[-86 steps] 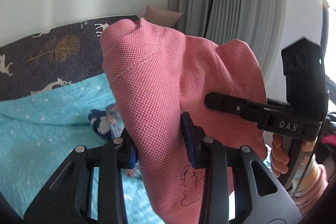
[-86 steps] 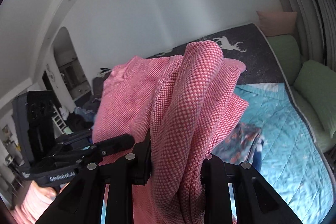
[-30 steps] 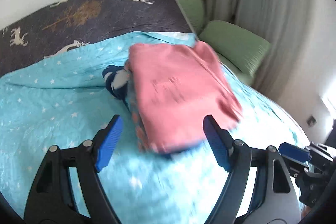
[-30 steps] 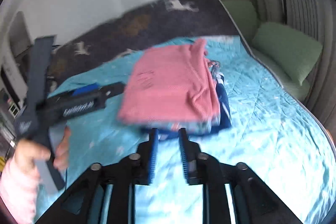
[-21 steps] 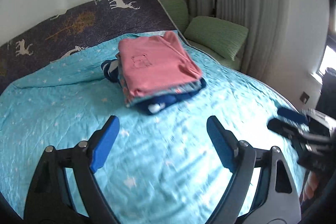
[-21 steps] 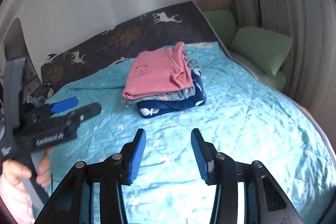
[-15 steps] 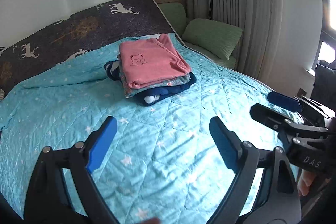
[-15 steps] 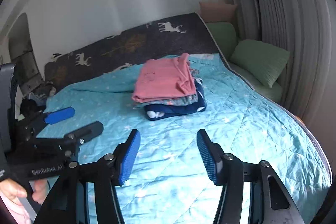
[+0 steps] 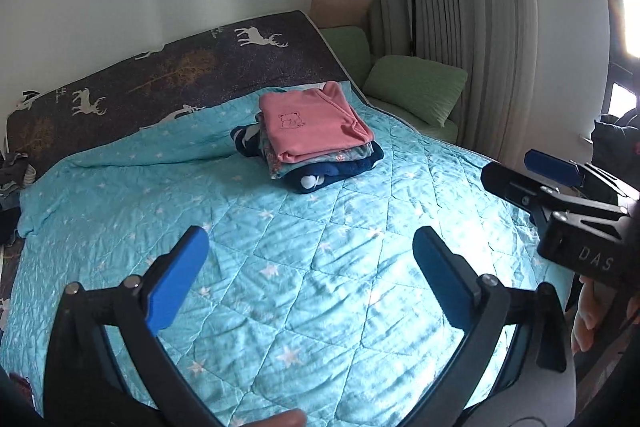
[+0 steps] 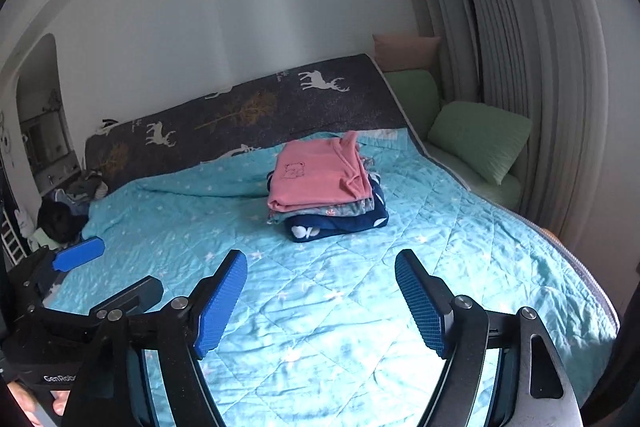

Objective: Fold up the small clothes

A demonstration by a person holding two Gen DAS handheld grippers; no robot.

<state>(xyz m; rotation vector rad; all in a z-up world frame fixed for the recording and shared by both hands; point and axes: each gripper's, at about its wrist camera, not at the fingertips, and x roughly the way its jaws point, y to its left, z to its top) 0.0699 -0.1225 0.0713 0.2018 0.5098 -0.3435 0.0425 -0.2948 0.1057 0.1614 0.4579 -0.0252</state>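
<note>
Both the left hand-held gripper (image 9: pixel 310 269) and right hand-held gripper (image 10: pixel 320 297) gape empty; the pink top (image 9: pixel 312 125) crowns the folded stack (image 10: pixel 332 213) at twelve o'clock on the bed (image 9: pixel 320 267).

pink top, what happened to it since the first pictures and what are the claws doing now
About three seconds ago both claws were shut on the pink top, holding it up in the air. It was then laid on the folded pile and let go. The left claw and right claw now stand open and empty, pulled back toward the near side of the blue quilt. The pile has kept its place.
</note>
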